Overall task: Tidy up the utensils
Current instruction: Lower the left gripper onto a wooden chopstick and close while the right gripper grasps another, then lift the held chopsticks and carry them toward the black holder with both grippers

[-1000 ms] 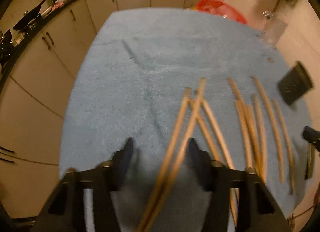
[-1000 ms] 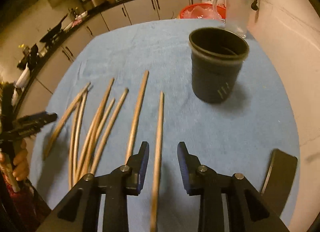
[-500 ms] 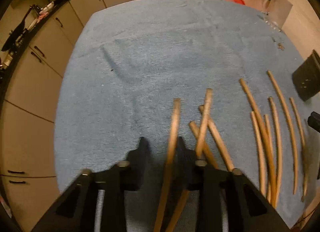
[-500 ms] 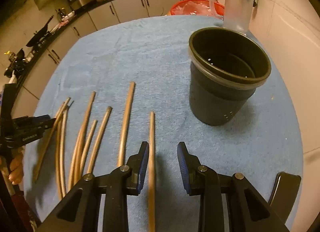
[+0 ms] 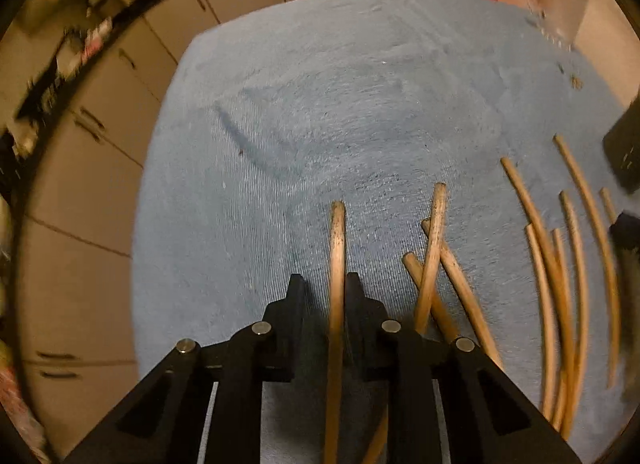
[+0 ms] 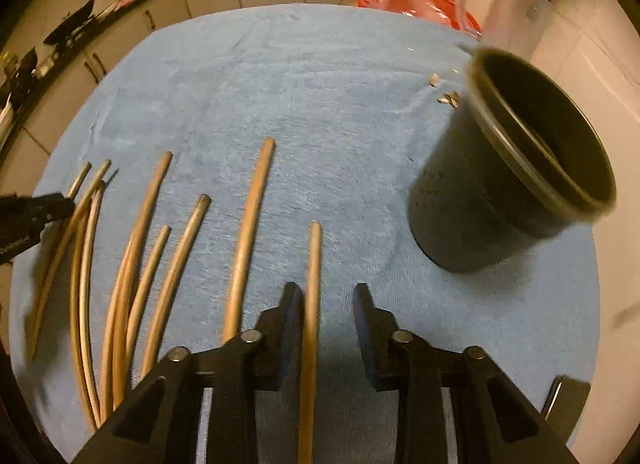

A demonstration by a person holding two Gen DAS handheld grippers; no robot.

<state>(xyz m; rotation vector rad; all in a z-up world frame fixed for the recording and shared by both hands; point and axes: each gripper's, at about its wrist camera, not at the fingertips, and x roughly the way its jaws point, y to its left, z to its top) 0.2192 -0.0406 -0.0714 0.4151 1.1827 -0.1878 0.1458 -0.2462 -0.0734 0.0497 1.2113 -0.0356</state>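
Nearest the left wrist camera, the left gripper (image 5: 323,290) has its fingers drawn in close around a single chopstick (image 5: 337,264); the right finger touches the stick, while a sliver of gap may remain on the left, so the clamp looks nearly or just made. Just to the right lies a crossed trio of chopsticks (image 5: 434,264), and further right a loose row of chopsticks (image 5: 560,264) on the blue towel (image 5: 320,123).

In the right wrist view, the right gripper (image 6: 326,300) stands about half open, straddling one chopstick (image 6: 314,264) that rests against the left finger, with clear space to the right finger; it has hold of nothing. Other chopsticks (image 6: 176,248) fan out to the left, where the tip of the left gripper shows at the frame edge. Beyond, to the right, stands the black cup (image 6: 512,183), apparently the holder, looking empty.

To do this step well, each gripper should centre its stick between the pads before squeezing, seat low against the towel so the round stick cannot roll out, and lift level. The left lift needs care not to drag the crossed trio. The sticks should enter the cup tip-down and steeply, without knocking its rim.
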